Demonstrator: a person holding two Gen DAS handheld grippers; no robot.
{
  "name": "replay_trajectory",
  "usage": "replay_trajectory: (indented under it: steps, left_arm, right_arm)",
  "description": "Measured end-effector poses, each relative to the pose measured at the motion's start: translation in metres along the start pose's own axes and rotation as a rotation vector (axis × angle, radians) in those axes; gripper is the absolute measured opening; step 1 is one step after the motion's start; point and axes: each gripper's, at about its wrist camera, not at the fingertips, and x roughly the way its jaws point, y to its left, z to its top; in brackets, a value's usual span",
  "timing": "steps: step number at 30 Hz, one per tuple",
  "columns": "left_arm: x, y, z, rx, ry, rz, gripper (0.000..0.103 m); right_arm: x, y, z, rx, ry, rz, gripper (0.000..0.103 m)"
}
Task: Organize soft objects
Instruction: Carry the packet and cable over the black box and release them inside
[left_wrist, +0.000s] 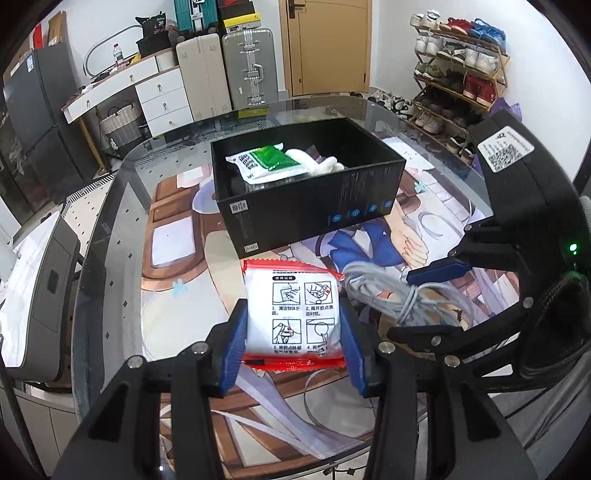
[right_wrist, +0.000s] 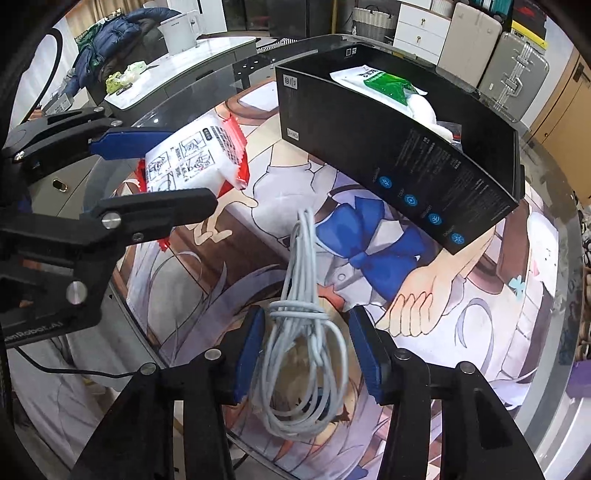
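My left gripper (left_wrist: 292, 328) is shut on a white packet with red ends (left_wrist: 293, 314), holding it just in front of the black box (left_wrist: 314, 214); the packet also shows in the right wrist view (right_wrist: 192, 158). My right gripper (right_wrist: 306, 347) is open, its blue pads either side of a coiled grey cable (right_wrist: 299, 332) lying on the mat; the cable also shows in the left wrist view (left_wrist: 399, 295). The black box (right_wrist: 406, 155) holds a green-and-white packet (left_wrist: 269, 162) and a white soft item (left_wrist: 317, 162).
A round glass table (left_wrist: 110, 229) with a printed anime mat (right_wrist: 369, 251) carries everything. Suitcases (left_wrist: 229, 74), a white drawer unit (left_wrist: 162, 96) and a shoe rack (left_wrist: 458, 70) stand beyond the table. A grey chair (left_wrist: 44, 295) is at the left edge.
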Motion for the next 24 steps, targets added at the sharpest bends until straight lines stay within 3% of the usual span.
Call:
replay_trajectory:
  steps: [2,9,18,24]
  left_arm:
    - [0.002,0.000,-0.001,0.004,0.005,0.003,0.046]
    - [0.003,0.000,-0.003,0.007,0.004,-0.005,0.046]
    - [-0.005,-0.001,0.000,0.002,-0.014,-0.003,0.046]
    - [-0.021,-0.004,0.007,0.001,-0.050,-0.005,0.046]
  right_arm:
    - [0.001,0.001,0.001,0.004,0.002,0.013,0.037]
    - [0.004,0.005,0.012,0.009,-0.011,0.015,0.030]
    - [-0.014,0.001,0.013,0.025,-0.053,0.001,0.030]
    - [-0.053,0.004,0.006,0.035,-0.126,-0.010,0.030]
